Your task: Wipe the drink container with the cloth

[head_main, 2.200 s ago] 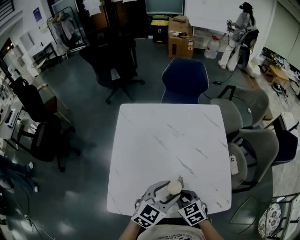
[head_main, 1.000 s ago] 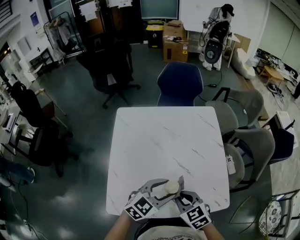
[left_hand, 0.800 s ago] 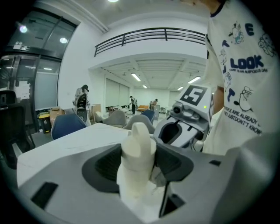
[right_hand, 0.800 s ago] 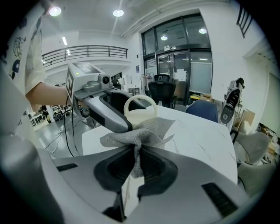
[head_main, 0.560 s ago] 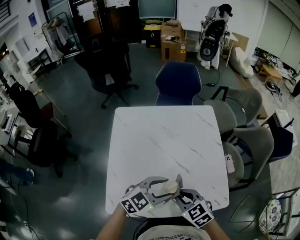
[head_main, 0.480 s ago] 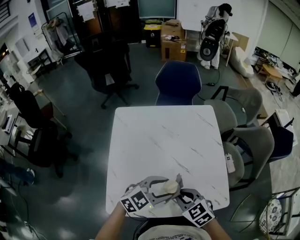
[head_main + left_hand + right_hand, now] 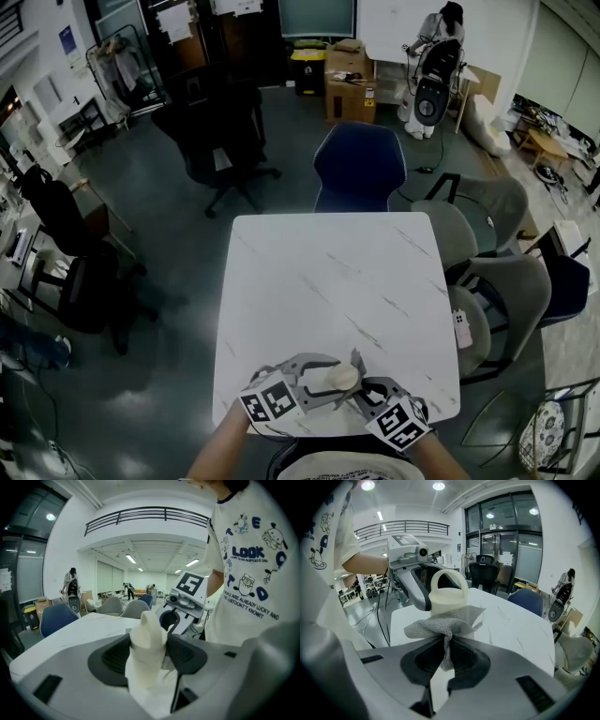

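Note:
A cream drink container [image 7: 342, 377] with a loop handle on its cap is held over the near edge of the white marble table [image 7: 319, 281]. My left gripper [image 7: 319, 377] is shut on the container's body [image 7: 146, 645], one dark pad on each side. My right gripper [image 7: 356, 392] is shut on a grey mesh cloth [image 7: 445, 627]. The bunched cloth presses against the container [image 7: 449, 595] just below its cap. In the left gripper view the cloth [image 7: 157, 691] lies pale under the container, with the right gripper [image 7: 180, 609] just behind it.
A blue chair [image 7: 359, 169] stands at the table's far side and grey chairs [image 7: 492, 272] along its right edge, one with a small white object [image 7: 461, 328] on the seat. Black office chairs [image 7: 220, 122] stand to the left. A person stands by boxes far back.
My left gripper has rolled a little, its marker cube swinging left and down. Container and cloth stay together between the two grippers. The person at the back has shifted.

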Available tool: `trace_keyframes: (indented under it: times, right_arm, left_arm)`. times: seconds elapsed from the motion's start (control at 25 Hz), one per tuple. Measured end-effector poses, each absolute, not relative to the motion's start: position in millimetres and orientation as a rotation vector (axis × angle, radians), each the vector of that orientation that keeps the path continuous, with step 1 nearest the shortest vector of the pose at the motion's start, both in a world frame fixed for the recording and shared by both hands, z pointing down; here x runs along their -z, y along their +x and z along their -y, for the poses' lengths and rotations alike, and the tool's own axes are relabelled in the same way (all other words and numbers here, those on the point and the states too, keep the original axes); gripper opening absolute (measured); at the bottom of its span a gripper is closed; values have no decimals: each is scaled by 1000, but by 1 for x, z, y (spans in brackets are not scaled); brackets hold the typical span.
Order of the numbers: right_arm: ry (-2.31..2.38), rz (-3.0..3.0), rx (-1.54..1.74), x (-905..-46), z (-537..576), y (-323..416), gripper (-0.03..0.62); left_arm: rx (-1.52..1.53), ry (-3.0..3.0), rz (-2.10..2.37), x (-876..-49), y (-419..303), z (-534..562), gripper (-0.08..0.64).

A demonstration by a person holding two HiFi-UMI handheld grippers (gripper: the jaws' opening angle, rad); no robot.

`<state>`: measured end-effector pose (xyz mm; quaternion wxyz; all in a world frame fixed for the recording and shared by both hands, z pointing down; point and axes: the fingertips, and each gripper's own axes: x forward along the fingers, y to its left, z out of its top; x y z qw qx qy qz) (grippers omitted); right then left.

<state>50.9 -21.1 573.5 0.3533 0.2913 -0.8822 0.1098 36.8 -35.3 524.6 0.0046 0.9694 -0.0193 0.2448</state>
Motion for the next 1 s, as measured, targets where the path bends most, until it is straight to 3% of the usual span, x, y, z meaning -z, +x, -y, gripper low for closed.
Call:
trace_keyframes:
  times: [0.4, 0.68, 1.0]
  right_arm:
    - [695, 2247, -269, -598, 24, 54, 37]
    - [654, 2226, -263, -617, 27, 52, 37]
    - [616, 2211, -268, -628, 28, 52, 37]
  left_arm:
    - [-850, 3015, 162, -536, 36, 32, 258]
    - [-598, 2972, 496, -514, 33, 42, 276]
    - [-644, 2886, 863, -521, 35, 42, 299]
